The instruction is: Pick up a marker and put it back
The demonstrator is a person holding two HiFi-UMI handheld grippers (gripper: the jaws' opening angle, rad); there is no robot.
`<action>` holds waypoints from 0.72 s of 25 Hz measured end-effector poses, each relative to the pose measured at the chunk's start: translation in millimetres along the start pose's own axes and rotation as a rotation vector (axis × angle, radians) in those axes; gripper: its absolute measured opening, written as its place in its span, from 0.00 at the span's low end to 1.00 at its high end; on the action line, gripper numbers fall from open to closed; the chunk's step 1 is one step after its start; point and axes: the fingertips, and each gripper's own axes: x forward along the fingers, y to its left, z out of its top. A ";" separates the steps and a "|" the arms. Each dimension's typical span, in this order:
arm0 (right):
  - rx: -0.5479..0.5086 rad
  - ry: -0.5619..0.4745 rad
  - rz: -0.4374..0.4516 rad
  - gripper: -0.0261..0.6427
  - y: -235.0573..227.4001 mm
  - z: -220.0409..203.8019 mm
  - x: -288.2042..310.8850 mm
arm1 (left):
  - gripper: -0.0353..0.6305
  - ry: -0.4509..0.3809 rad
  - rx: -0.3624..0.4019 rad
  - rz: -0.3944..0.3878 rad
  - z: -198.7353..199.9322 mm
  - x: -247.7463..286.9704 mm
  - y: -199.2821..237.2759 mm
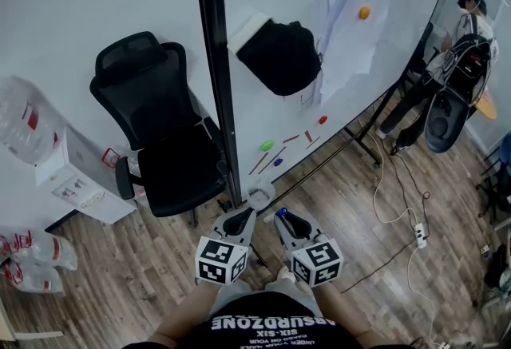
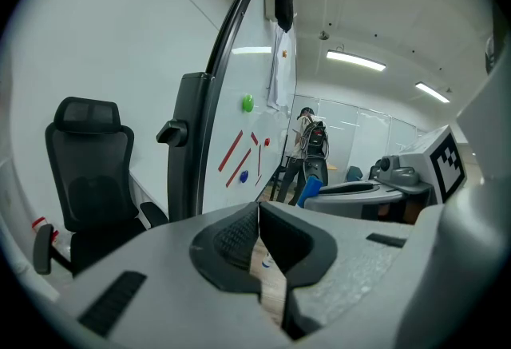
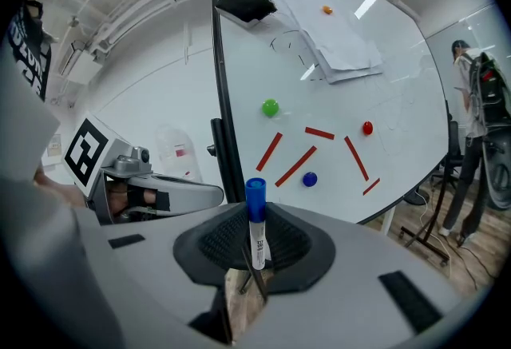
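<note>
A white marker with a blue cap (image 3: 256, 221) stands upright between the pads of my right gripper (image 3: 255, 250), which is shut on it; the head view shows its cap (image 1: 280, 212) at the jaw tips. My left gripper (image 2: 259, 237) is shut with nothing in it and sits just left of the right gripper (image 1: 284, 220) in front of the whiteboard (image 1: 375, 92). On the board's lower part lie several red marker-like sticks (image 3: 295, 166), along with a green (image 3: 271, 108), a blue (image 3: 310, 179) and a red magnet (image 3: 367, 128).
A black office chair (image 1: 160, 140) stands left of the board's black post (image 1: 215, 68). A black eraser (image 1: 279, 56) and paper sheets (image 1: 351, 28) hang on the board. A water dispenser (image 1: 76, 180) is at far left, cables (image 1: 399, 212) cross the wood floor, and a person (image 1: 467, 28) stands far right.
</note>
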 end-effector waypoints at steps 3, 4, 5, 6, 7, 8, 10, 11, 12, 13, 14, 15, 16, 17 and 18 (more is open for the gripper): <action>0.001 0.000 -0.001 0.13 -2.4 0.6 1.6 | 0.06 0.000 0.001 -0.001 1.4 2.5 1.4; 0.001 0.000 -0.001 0.13 -2.9 1.1 2.1 | 0.06 0.000 0.001 0.000 2.1 3.1 2.3; 0.002 0.001 -0.001 0.13 -3.3 1.6 2.6 | 0.06 0.000 0.001 0.001 2.8 3.5 3.2; 0.002 0.001 -0.001 0.13 -3.5 2.2 2.9 | 0.06 -0.001 0.001 0.002 3.4 3.7 3.9; 0.001 0.001 0.000 0.13 -3.4 3.1 3.0 | 0.06 -0.002 0.000 0.003 4.0 3.8 4.7; -0.001 -0.001 0.002 0.13 -3.1 4.5 3.1 | 0.06 -0.003 0.000 0.004 4.6 3.9 5.3; -0.009 -0.009 0.007 0.13 -2.3 9.4 2.7 | 0.06 -0.004 -0.001 0.007 5.3 4.2 6.7; -0.013 -0.015 0.009 0.13 -2.1 13.0 2.3 | 0.06 -0.005 -0.002 0.008 5.6 4.5 7.5; -0.017 -0.024 0.011 0.13 -2.3 17.2 1.6 | 0.06 -0.006 -0.003 0.009 5.9 4.9 8.3; -0.021 -0.033 0.011 0.13 -2.9 22.0 0.5 | 0.06 -0.007 -0.004 0.011 6.3 5.2 9.1; -0.023 -0.045 0.011 0.13 -3.7 27.6 -0.8 | 0.06 -0.008 -0.004 0.012 6.8 5.6 9.9; -0.024 -0.059 0.012 0.13 -4.5 33.9 -2.4 | 0.07 -0.008 -0.004 0.014 7.3 5.8 10.8; -0.025 -0.074 0.013 0.13 -5.2 40.8 -4.2 | 0.06 -0.009 -0.004 0.015 7.8 6.0 11.8; -0.026 -0.091 0.013 0.13 -5.8 48.2 -6.4 | 0.06 -0.010 -0.004 0.017 8.4 6.0 12.7; -0.028 -0.108 0.014 0.13 -6.1 56.0 -9.0 | 0.06 -0.010 -0.004 0.018 9.0 5.8 13.5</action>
